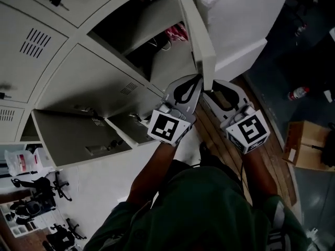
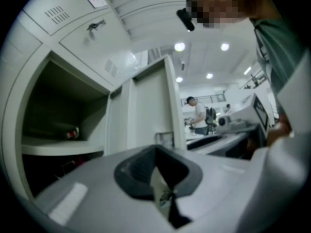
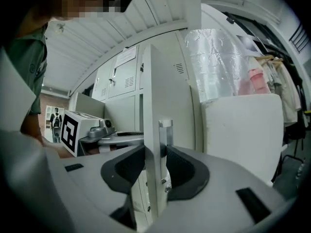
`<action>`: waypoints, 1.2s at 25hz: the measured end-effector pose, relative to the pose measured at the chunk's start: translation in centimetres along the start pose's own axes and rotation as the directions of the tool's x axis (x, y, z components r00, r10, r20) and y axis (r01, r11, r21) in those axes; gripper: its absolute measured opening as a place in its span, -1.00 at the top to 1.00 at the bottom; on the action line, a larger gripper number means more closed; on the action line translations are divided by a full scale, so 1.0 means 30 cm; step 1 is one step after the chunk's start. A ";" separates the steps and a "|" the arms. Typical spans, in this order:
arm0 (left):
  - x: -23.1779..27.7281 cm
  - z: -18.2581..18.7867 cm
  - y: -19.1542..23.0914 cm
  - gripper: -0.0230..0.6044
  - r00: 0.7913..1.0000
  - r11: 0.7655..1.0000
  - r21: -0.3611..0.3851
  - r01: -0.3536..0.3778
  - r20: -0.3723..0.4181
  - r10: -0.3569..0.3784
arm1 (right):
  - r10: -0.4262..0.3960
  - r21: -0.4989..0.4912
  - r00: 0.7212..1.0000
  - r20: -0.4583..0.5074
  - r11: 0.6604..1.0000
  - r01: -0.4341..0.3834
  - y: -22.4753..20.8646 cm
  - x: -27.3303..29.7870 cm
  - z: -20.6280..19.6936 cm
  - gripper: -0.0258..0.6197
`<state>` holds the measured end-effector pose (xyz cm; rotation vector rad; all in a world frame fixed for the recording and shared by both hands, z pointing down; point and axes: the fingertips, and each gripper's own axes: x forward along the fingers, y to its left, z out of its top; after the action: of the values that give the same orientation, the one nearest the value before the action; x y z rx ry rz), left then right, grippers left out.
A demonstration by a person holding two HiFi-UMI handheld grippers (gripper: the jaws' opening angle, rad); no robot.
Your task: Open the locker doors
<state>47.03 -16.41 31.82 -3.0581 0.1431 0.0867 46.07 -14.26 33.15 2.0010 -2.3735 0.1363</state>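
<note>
The grey locker door [image 1: 201, 41] stands swung out from its open compartment [image 1: 141, 35], and both grippers meet at its free edge. My left gripper [image 1: 198, 80] comes from the compartment side. In the left gripper view its jaws [image 2: 163, 178] are shut on the thin lip of the door [image 2: 150, 106], just under the metal latch [image 2: 164, 139]. My right gripper [image 1: 212, 85] comes from the outer side. The thick edge of the door [image 3: 170, 106] and its latch [image 3: 165, 127] sit between the jaws of the right gripper [image 3: 156, 164], with a pad against each face and no gap showing.
Two lower doors [image 1: 78, 135] [image 1: 131, 127] hang open to the left. A pink thing [image 1: 177, 33] lies in the open compartment. A key [image 1: 56, 1] sits in a closed door above. A white block [image 1: 246, 14] stands right of the door. A cardboard box [image 1: 306, 145] and a bottle [image 1: 298, 93] lie on the floor.
</note>
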 end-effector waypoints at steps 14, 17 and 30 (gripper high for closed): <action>0.225 -0.026 -0.175 0.97 0.987 0.987 0.011 0.159 -0.033 -0.159 | -0.266 0.026 0.964 -0.020 0.963 0.267 -0.286 -0.166 -0.021 0.66; 0.190 -0.013 -0.193 0.97 0.986 0.986 0.024 0.162 -0.032 -0.161 | -0.284 0.029 0.959 -0.028 0.958 0.284 -0.288 -0.187 -0.018 0.66; -0.300 0.117 -0.128 0.97 1.000 1.000 0.022 0.021 -0.017 -0.020 | -0.113 -0.053 0.989 0.091 0.992 0.118 0.089 -0.181 0.161 0.84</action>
<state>38.28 -11.48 29.16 -3.0379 0.1128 0.0581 44.53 -8.90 27.77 2.1536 -2.2740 -0.0249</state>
